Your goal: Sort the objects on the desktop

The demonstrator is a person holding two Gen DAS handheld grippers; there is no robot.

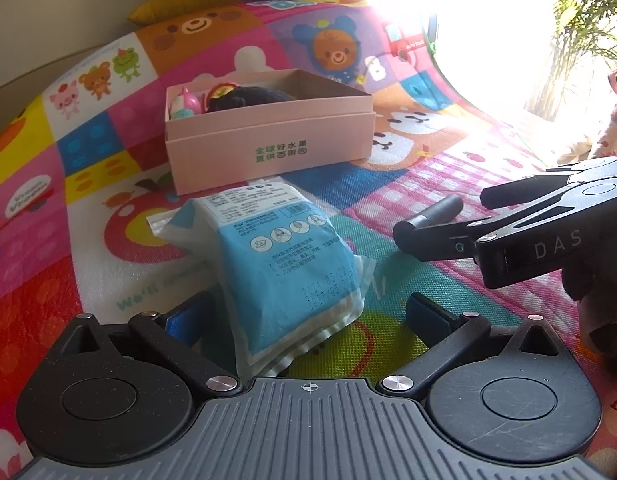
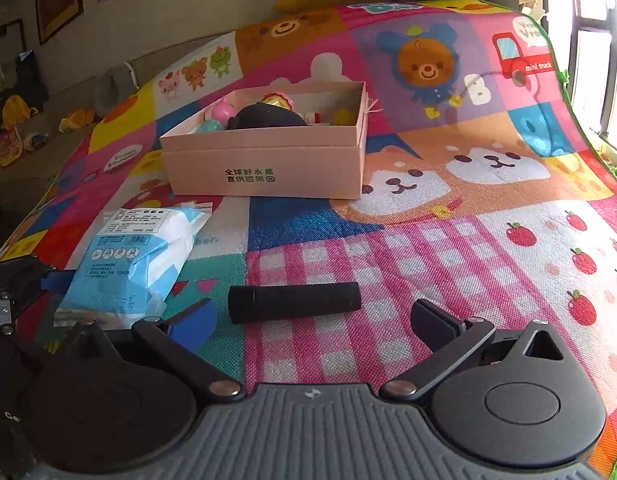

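Remaining to sort — mask packet between the spread left gripper, black cylinder ahead of the spread right gripper; next, seemingly, pinch and carry each to the pink box.

1. Left gripper sits low, its jaws spread wide, blue pads facing each other.
2. Right gripper hovers low too, jaws spread wide.
3. In the left wrist view, the right gripper reaches in from the right, fingers apart.
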